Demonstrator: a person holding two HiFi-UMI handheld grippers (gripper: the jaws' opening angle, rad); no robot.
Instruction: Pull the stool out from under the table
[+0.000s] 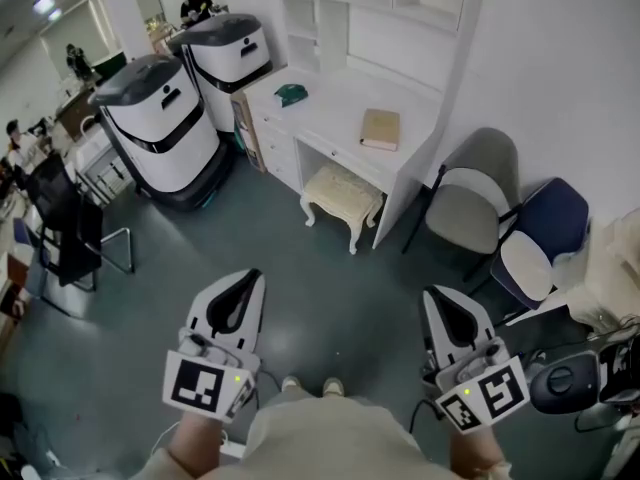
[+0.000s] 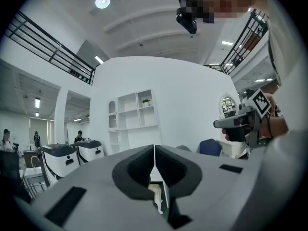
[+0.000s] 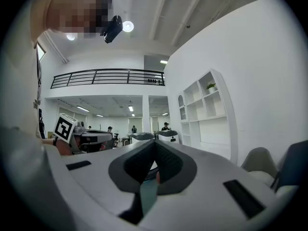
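A cream upholstered stool (image 1: 342,201) with curved legs stands half under the white desk (image 1: 330,108) in the head view, its front legs out on the grey floor. My left gripper (image 1: 252,276) is held low at the lower left, shut and empty, well short of the stool. Level with it at the lower right is my right gripper (image 1: 431,295), also shut with nothing in it. In the left gripper view the stool (image 2: 155,194) shows through the slot under the shut jaws of the left gripper (image 2: 154,150). The right gripper (image 3: 155,145) points across the room.
Two white wheeled robots (image 1: 165,128) stand left of the desk. A grey chair (image 1: 477,196) and a blue chair (image 1: 540,238) sit right of it. A brown book (image 1: 380,129) and a green object (image 1: 291,94) lie on the desk. A black chair (image 1: 70,228) is at far left.
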